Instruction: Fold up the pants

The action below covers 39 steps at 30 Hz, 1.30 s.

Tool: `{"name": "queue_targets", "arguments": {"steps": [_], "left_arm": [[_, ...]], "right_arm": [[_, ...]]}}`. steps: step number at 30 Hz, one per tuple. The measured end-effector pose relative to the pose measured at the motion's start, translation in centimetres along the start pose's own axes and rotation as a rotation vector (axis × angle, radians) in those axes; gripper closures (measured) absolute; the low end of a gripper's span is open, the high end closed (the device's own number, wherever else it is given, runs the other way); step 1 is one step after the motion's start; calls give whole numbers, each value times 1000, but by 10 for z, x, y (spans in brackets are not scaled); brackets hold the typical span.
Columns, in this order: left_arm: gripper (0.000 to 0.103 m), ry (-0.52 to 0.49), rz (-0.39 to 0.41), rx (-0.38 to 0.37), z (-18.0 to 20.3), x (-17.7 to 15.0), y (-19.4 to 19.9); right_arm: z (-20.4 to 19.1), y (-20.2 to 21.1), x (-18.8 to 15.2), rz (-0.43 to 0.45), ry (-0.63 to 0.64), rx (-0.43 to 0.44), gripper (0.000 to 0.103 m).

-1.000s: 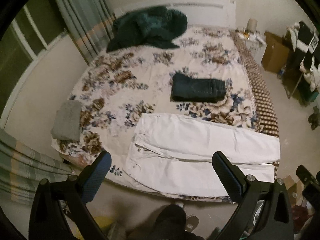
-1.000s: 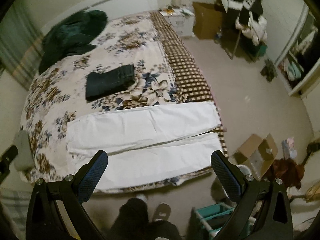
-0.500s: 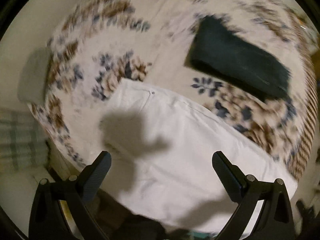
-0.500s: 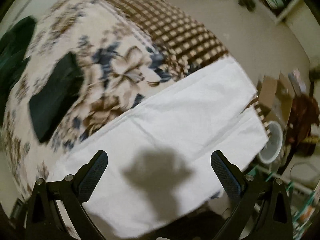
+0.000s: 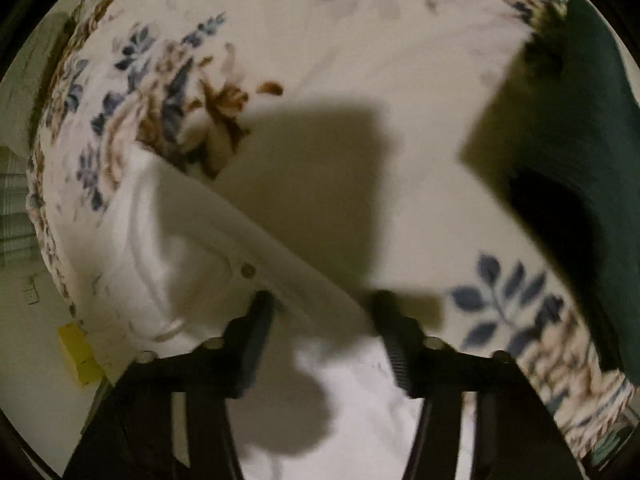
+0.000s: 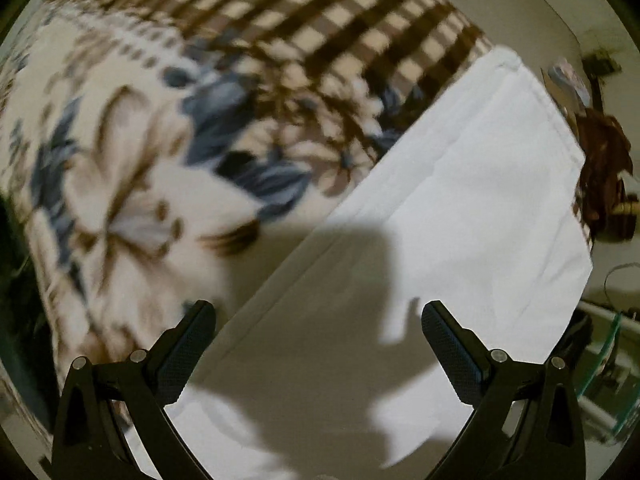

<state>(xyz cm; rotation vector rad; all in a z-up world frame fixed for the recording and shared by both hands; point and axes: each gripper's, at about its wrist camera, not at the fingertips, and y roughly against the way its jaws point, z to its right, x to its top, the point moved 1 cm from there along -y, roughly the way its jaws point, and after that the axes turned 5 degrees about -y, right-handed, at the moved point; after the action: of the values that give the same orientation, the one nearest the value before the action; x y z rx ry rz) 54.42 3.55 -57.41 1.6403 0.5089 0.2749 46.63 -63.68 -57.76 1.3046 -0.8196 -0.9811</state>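
White pants [image 5: 192,264] lie flat along the bed's [image 5: 320,40] near edge. My left tool [image 5: 324,304] is closing astride the waistband, not yet pinching. My right tool [image 6: 316,316] gapes wide over a leg, empty.

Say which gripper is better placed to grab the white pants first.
Left. The left gripper is closing with the waistband of the white pants between its fingers; the right gripper is wide open above the leg.
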Motion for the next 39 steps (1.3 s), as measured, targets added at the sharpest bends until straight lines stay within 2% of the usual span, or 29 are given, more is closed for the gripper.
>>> {"name": "queue_targets", "arguments": {"steps": [2, 4, 6, 8, 9, 10, 11, 12, 14, 19, 22, 24, 25, 27, 28, 30, 32, 34, 39], "left_arm": [[74, -1, 36, 13, -1, -3, 1], [77, -13, 59, 8, -1, -7, 3], [81, -24, 75, -12, -4, -13, 8], [89, -37, 93, -38, -10, -18, 14], [93, -41, 102, -54, -11, -21, 18], [95, -43, 110, -66, -13, -25, 24], [95, -45, 124, -78, -18, -28, 31], [95, -48, 142, -92, -22, -34, 40], [95, -51, 167, -117, -30, -42, 56], [96, -46, 217, -170, -66, -70, 84], [99, -19, 249, -172, -96, -97, 97], [99, -7, 269, -173, -109, -100, 97], [99, -1, 277, -162, -121, -115, 101], [99, 10, 272, -143, -137, -128, 91], [99, 10, 264, -131, -144, -138, 87], [99, 3, 242, -142, -152, -151, 78], [98, 0, 202, -217, -152, -158, 73], [97, -9, 195, -258, -145, -158, 74], [97, 15, 193, -347, -106, -129, 79]], "right_arm": [[1, -13, 3, -28, -23, 7, 2], [4, -20, 4, -50, -42, 24, 6], [6, -20, 3, -43, -45, 42, 15], [8, -19, 3, -34, -33, 58, 35], [8, -18, 2, -33, -26, 74, 52], [6, -13, 2, -42, -23, 89, 62], [5, -9, 0, -42, -11, 105, 76], [4, -3, -2, -40, 4, 123, 86], [3, 12, -6, -22, 37, 145, 93], [16, 46, -30, 22, 119, 168, 96], [32, 66, -46, 46, 173, 181, 97], [47, 77, -56, 56, 213, 195, 97], [51, 75, -58, 57, 230, 206, 97], [61, 83, -75, 67, 268, 215, 97], [65, 83, -73, 75, 282, 218, 97], [83, 90, -85, 77, 304, 232, 97], [90, 88, -91, 64, 333, 245, 97], [87, 81, -90, 66, 355, 240, 97], [76, 71, -92, 64, 378, 211, 97]]}}
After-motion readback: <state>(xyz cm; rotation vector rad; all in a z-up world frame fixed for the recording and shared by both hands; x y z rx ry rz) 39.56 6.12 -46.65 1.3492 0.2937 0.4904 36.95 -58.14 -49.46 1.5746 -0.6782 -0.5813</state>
